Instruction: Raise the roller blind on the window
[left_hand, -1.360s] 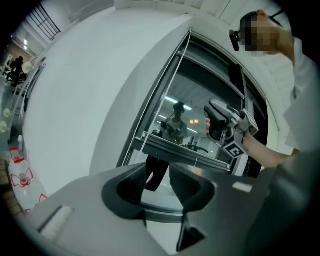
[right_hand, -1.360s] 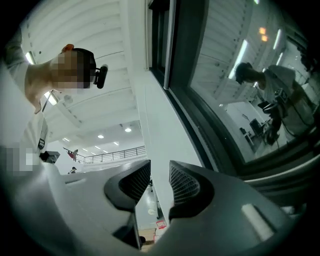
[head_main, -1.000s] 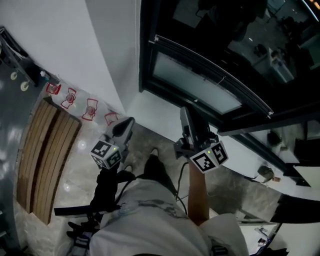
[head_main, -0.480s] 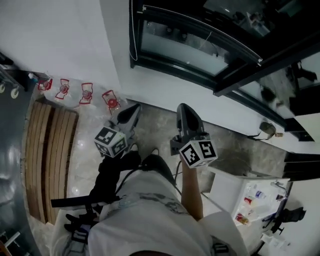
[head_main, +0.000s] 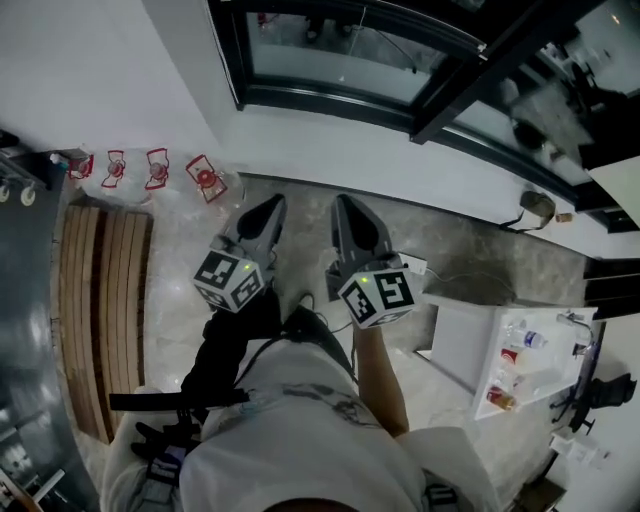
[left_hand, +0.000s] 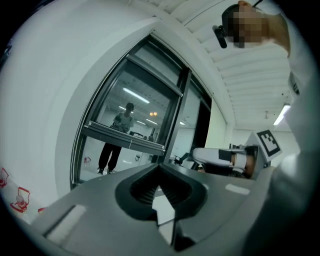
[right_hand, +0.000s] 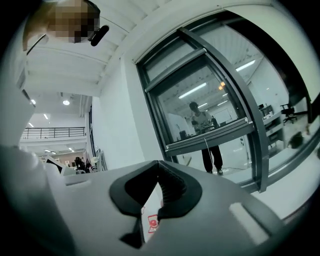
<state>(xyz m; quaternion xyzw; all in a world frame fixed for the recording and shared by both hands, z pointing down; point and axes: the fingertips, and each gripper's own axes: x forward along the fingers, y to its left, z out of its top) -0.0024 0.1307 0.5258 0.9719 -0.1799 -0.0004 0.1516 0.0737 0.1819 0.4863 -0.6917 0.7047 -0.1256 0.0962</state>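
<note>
Held left gripper (head_main: 270, 206) and right gripper (head_main: 346, 206) side by side, each with jaws together on nothing, aimed level at the far wall (head_main: 330, 140). Found the roller blind (right_hand: 207, 136) ahead and above in the window (head_main: 300, 95), long axis running left-right, pull cord (right_hand: 205, 156) likely nearer the right gripper.

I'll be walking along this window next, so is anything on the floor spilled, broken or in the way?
Nothing looks spilled or broken. The one loose thing is a thin cable trailing over the floor from a white box near the table; it could catch a foot.
</note>
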